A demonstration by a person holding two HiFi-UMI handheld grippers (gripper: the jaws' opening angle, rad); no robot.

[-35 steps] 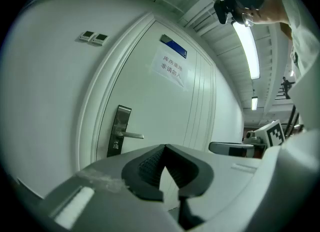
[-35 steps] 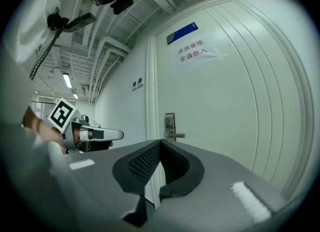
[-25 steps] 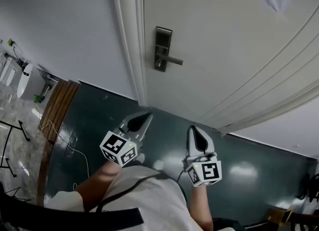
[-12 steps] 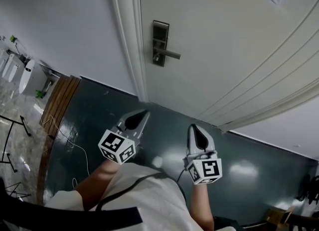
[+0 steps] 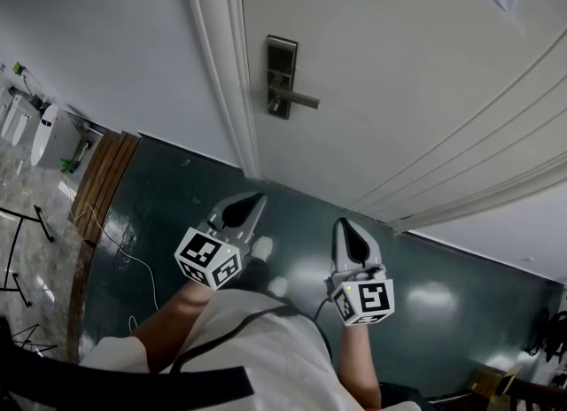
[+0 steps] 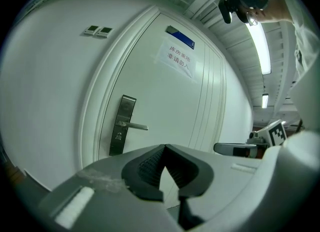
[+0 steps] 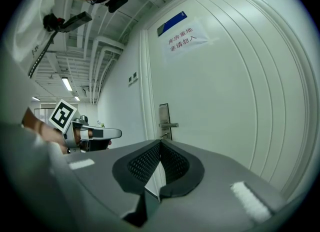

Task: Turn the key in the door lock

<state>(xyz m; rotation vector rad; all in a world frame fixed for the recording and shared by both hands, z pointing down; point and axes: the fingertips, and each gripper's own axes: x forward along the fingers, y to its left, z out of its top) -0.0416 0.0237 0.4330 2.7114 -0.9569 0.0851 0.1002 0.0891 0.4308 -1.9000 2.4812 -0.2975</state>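
Observation:
The white door carries a steel lock plate (image 5: 282, 77) with a lever handle (image 5: 299, 98) near its left edge. In the left gripper view the lock plate (image 6: 122, 125) shows a small dark spot at the keyhole (image 6: 118, 136), too small to tell whether it is a key. My left gripper (image 5: 257, 197) and my right gripper (image 5: 344, 224) hang side by side, well short of the door and below the lock. Both point toward the door. The left gripper (image 6: 164, 147) and the right gripper (image 7: 160, 142) have their jaws together with nothing between them.
A white door frame (image 5: 217, 64) runs left of the lock, with grey wall beyond it. A paper notice (image 6: 175, 58) hangs on the door. The floor (image 5: 168, 214) is dark green, with a wooden strip (image 5: 102, 188) and a cable (image 5: 124, 254) at the left.
The lock plate has slid slightly up and left in the head view. A pale shoe tip now shows beside the left gripper. Both grippers stay shut and hold about the same place.

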